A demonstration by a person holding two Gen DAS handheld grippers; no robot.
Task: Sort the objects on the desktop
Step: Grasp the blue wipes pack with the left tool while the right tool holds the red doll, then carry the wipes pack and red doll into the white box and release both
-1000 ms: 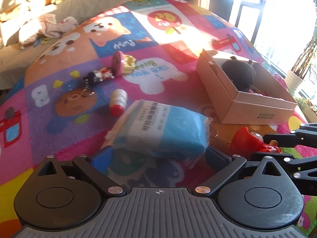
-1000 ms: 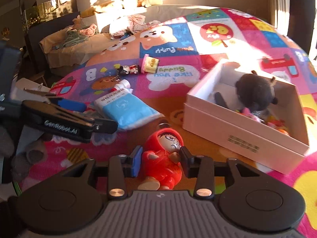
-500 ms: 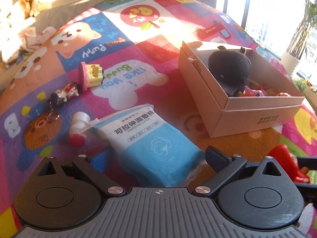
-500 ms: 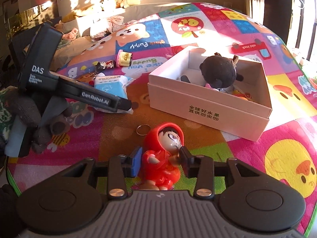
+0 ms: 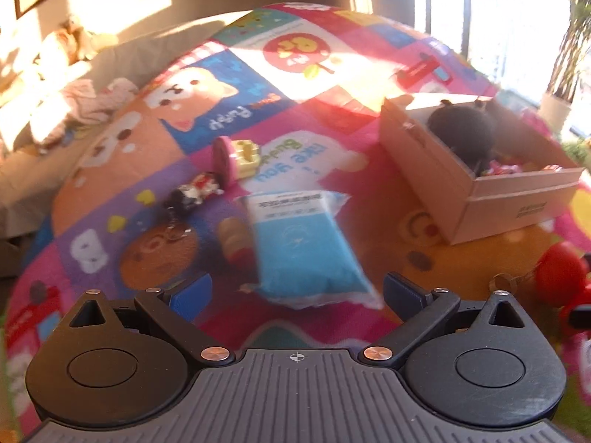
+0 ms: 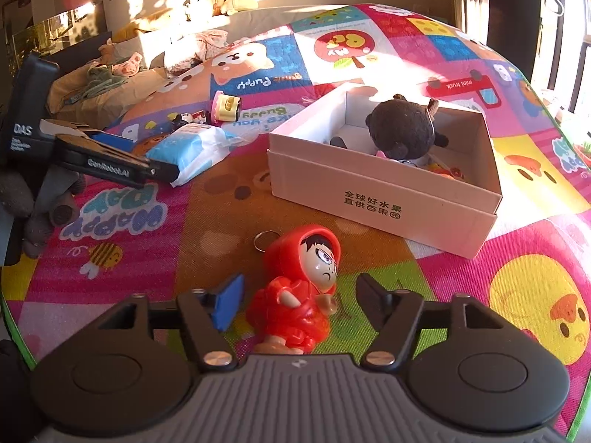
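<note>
A red hooded doll figure (image 6: 303,288) with a key ring stands on the play mat between the wide-open fingers of my right gripper (image 6: 299,301); it also shows at the right edge of the left wrist view (image 5: 559,273). My left gripper (image 5: 295,291) is open and empty, just short of a blue and white wet-wipe pack (image 5: 299,247), also seen in the right wrist view (image 6: 188,147). An open white cardboard box (image 6: 380,192) holds a dark plush toy (image 6: 402,129) and small items.
On the colourful mat (image 5: 332,85) beyond the pack lie a small red-capped bottle (image 5: 234,241), a black-and-red keychain figure (image 5: 194,192) and a pink-and-yellow toy (image 5: 236,158). A sofa with plush toys and clothes (image 6: 207,0) lies behind. The left gripper's body (image 6: 92,155) shows at left.
My right gripper has opened and let go of the red doll, which now stands on the mat. My left gripper has drawn back from the wipe pack, which is now farther away.
</note>
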